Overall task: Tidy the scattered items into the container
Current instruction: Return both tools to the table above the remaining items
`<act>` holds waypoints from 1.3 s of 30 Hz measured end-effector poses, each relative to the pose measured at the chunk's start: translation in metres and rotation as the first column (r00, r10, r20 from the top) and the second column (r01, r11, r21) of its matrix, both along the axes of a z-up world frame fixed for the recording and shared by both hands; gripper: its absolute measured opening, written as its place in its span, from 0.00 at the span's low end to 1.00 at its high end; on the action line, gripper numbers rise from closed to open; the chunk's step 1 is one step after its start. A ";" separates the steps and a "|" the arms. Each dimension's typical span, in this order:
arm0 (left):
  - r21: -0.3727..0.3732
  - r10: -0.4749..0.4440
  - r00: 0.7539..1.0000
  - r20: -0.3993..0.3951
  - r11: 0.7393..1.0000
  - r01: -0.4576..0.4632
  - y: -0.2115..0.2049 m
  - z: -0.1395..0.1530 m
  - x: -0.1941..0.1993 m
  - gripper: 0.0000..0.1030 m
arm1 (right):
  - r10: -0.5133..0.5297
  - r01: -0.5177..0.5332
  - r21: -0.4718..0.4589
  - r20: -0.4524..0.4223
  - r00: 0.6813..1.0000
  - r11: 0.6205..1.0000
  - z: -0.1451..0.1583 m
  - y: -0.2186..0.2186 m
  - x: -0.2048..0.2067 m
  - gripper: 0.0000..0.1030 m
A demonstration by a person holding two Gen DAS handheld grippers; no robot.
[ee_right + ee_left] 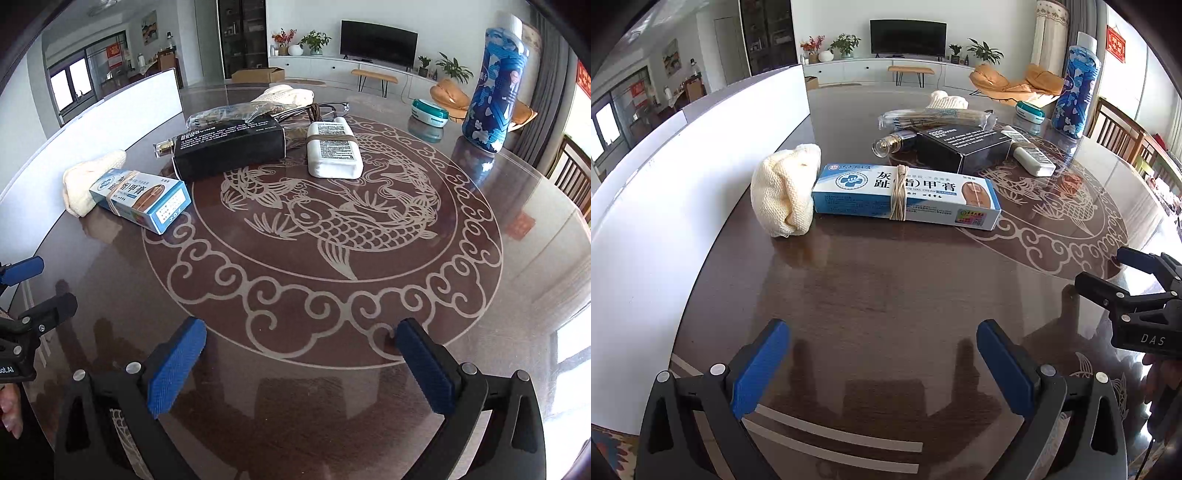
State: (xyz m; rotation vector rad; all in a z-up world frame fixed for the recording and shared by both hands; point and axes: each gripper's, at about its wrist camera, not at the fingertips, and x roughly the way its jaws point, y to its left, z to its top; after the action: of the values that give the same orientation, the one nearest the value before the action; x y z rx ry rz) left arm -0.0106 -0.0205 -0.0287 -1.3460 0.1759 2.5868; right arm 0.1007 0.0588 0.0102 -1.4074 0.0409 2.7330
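Observation:
My left gripper (882, 363) is open and empty, low over the dark table. Ahead of it lie a cream knitted cloth (785, 190) and a blue-and-white cream box (905, 194) bound with rubber bands. Behind them are a black box (964, 147), a small glass bottle (892, 144), a bagged bundle of sticks (934, 120) and a white bottle (1032, 157). A white container wall (665, 206) runs along the left. My right gripper (301, 363) is open and empty over the fish pattern. It sees the cream box (142, 197), black box (229, 146) and white bottle (332, 149).
A tall blue patterned can (493, 88) and a teal-lidded jar (430, 110) stand at the far right of the table. A second cream cloth (284, 94) lies at the back. The right gripper shows in the left wrist view (1108, 275). Chairs stand by the right table edge.

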 end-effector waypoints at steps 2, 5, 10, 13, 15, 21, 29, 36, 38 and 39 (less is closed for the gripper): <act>0.012 0.008 1.000 0.010 1.000 -0.008 -0.002 -0.003 0.000 1.00 | 0.000 0.000 0.000 0.000 1.000 1.000 0.000 0.000 0.000 1.00; 0.017 0.015 1.000 0.002 1.000 -0.015 -0.004 -0.005 0.000 1.00 | 0.000 0.000 0.000 0.000 1.000 1.000 0.000 0.000 0.000 1.00; 0.004 0.013 1.000 -0.002 1.000 -0.013 -0.005 -0.005 -0.001 1.00 | -0.001 0.001 0.000 0.000 1.000 1.000 0.000 0.000 -0.001 1.00; 0.003 0.014 1.000 -0.003 1.000 -0.014 -0.006 -0.005 -0.001 1.00 | -0.001 0.001 0.000 0.000 1.000 1.000 0.000 0.000 -0.001 1.00; 0.002 0.016 1.000 0.000 1.000 -0.016 -0.006 -0.005 -0.001 1.00 | -0.001 0.001 0.000 0.000 1.000 1.000 0.000 0.000 -0.001 1.00; 0.000 0.012 1.000 0.005 1.000 -0.012 -0.007 -0.005 -0.002 1.00 | -0.002 0.002 0.000 0.000 1.000 1.000 0.000 0.000 -0.001 1.00; -0.005 0.012 1.000 0.015 1.000 -0.012 -0.006 -0.004 -0.003 1.00 | -0.003 0.003 -0.001 0.001 1.000 1.000 0.000 0.000 -0.001 1.00; -0.009 0.000 1.000 0.031 1.000 0.000 -0.008 -0.004 -0.007 1.00 | -0.003 0.003 0.000 0.001 1.000 1.000 0.000 0.000 -0.001 1.00; -0.011 -0.001 0.999 0.038 1.000 0.002 -0.011 -0.004 -0.011 1.00 | -0.003 0.003 0.000 0.001 1.000 1.000 0.000 0.000 -0.001 1.00; -0.012 -0.003 0.999 0.043 1.000 0.004 -0.013 -0.004 -0.013 1.00 | -0.003 0.003 0.000 0.001 1.000 1.000 0.000 0.000 -0.001 1.00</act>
State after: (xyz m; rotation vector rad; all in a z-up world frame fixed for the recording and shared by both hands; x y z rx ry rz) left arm -0.0240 -0.0330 -0.0324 -1.4025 0.1873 2.5560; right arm 0.0993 0.0585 0.0100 -1.4072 0.0433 2.7303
